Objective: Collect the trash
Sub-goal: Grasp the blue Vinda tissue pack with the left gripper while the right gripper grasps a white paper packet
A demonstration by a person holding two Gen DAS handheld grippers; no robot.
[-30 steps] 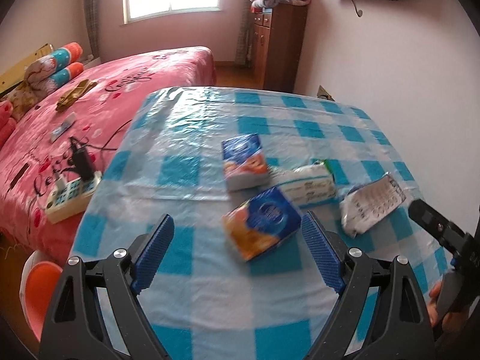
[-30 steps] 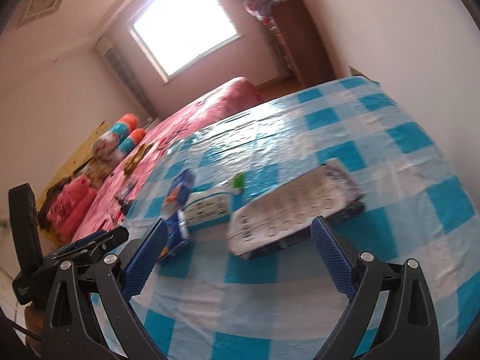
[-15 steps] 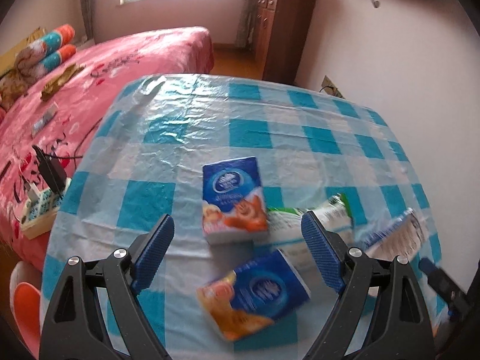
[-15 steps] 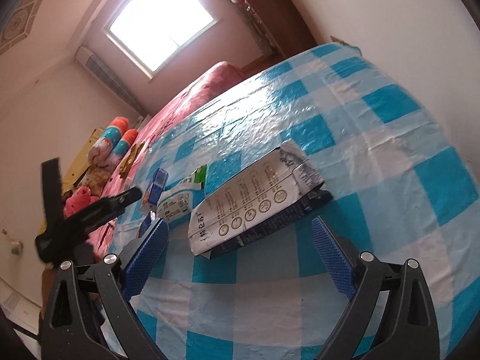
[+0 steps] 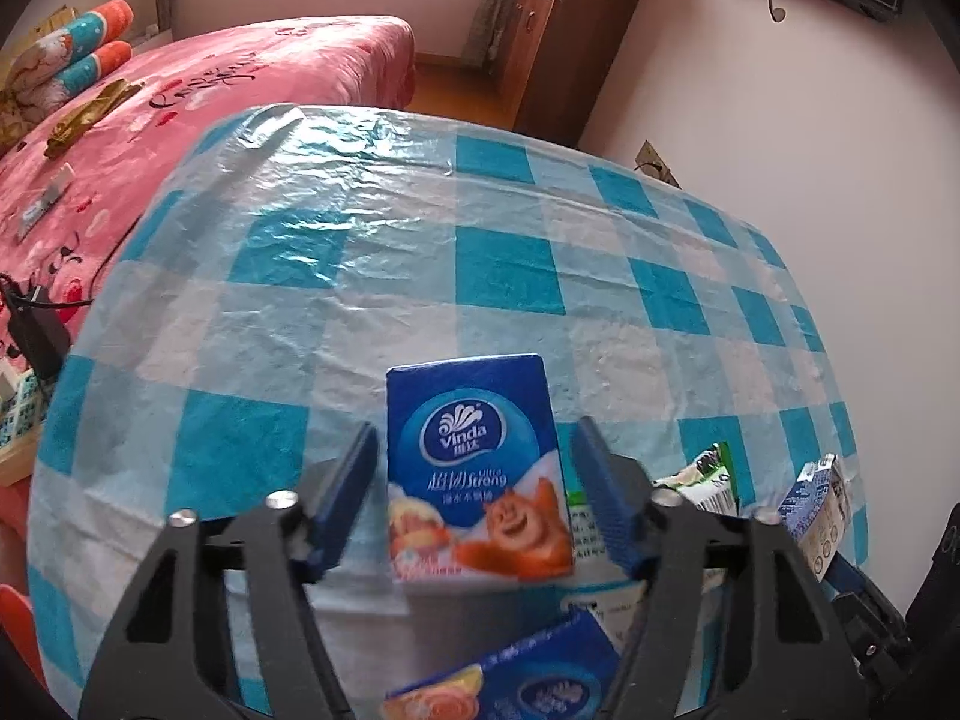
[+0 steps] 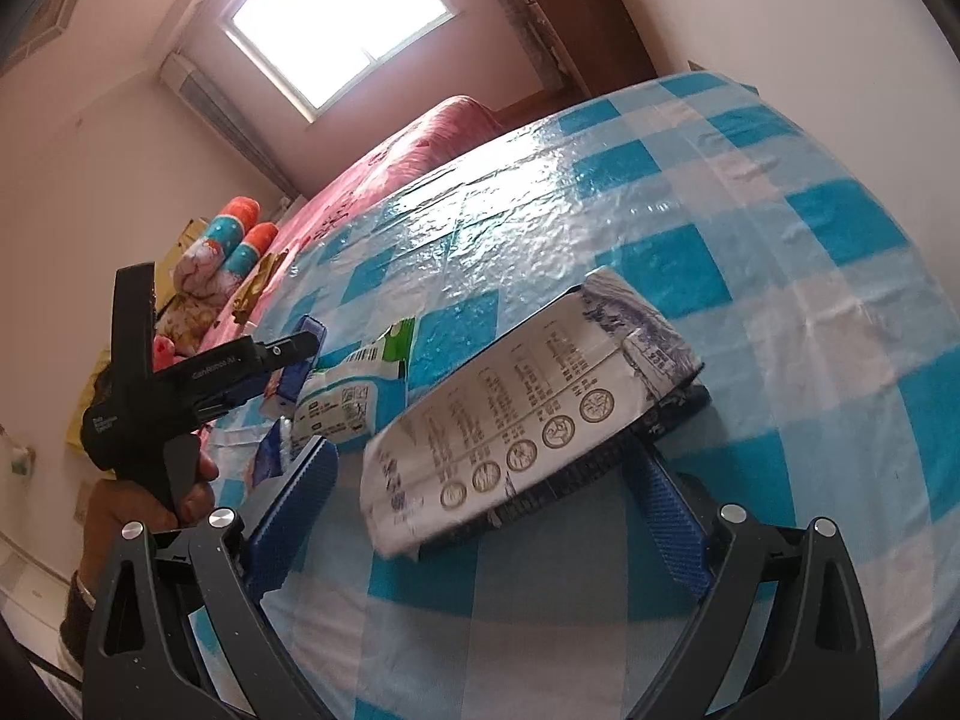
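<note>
Left hand-held gripper (image 5: 474,498) is closing around the blue tissue pack (image 5: 474,468), pads not yet touching, near the table (image 5: 510,276) front edge. Right view alone shows the right hand-held gripper (image 6: 480,498) open, straddling a flattened carton (image 6: 534,414).

The left gripper (image 5: 474,480) is closing around a blue tissue pack (image 5: 474,468) on the checked tablecloth (image 5: 420,276), pads not yet touching.
</note>
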